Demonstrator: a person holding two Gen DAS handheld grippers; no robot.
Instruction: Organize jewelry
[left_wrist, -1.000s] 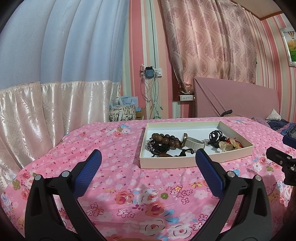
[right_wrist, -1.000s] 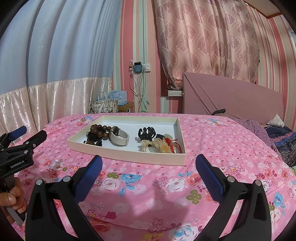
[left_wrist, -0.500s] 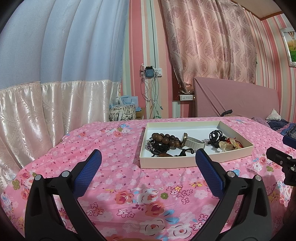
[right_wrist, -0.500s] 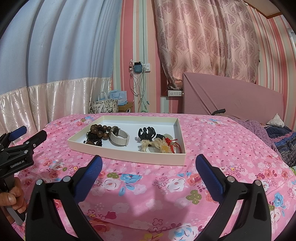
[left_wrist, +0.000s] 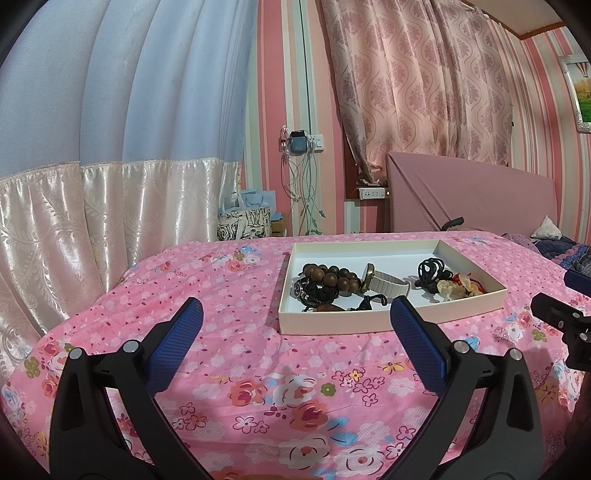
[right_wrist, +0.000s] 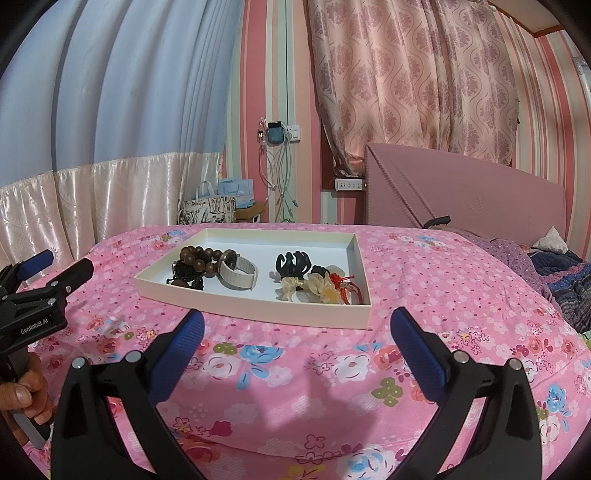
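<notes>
A shallow white tray (left_wrist: 369, 322) (right_wrist: 255, 304) lies on the pink floral bedspread. It holds a brown bead bracelet (left_wrist: 330, 275) (right_wrist: 197, 256), a white-strap watch (left_wrist: 388, 284) (right_wrist: 240, 275), a black claw clip (left_wrist: 430, 267) (right_wrist: 291, 264), dark cords and a cream and red hair piece (right_wrist: 325, 288). My left gripper (left_wrist: 295, 338) is open and empty, short of the tray's near left corner. My right gripper (right_wrist: 295, 338) is open and empty, short of the tray's near edge. Each gripper shows at the other view's edge, the left one (right_wrist: 37, 284) and the right one (left_wrist: 561, 314).
The bedspread (right_wrist: 295, 384) covers the bed in front of the tray. A pink headboard (right_wrist: 461, 199) stands behind at the right, with dark bedding (right_wrist: 561, 273) beside it. Curtains and a gift bag (right_wrist: 207, 212) are beyond the bed's far edge.
</notes>
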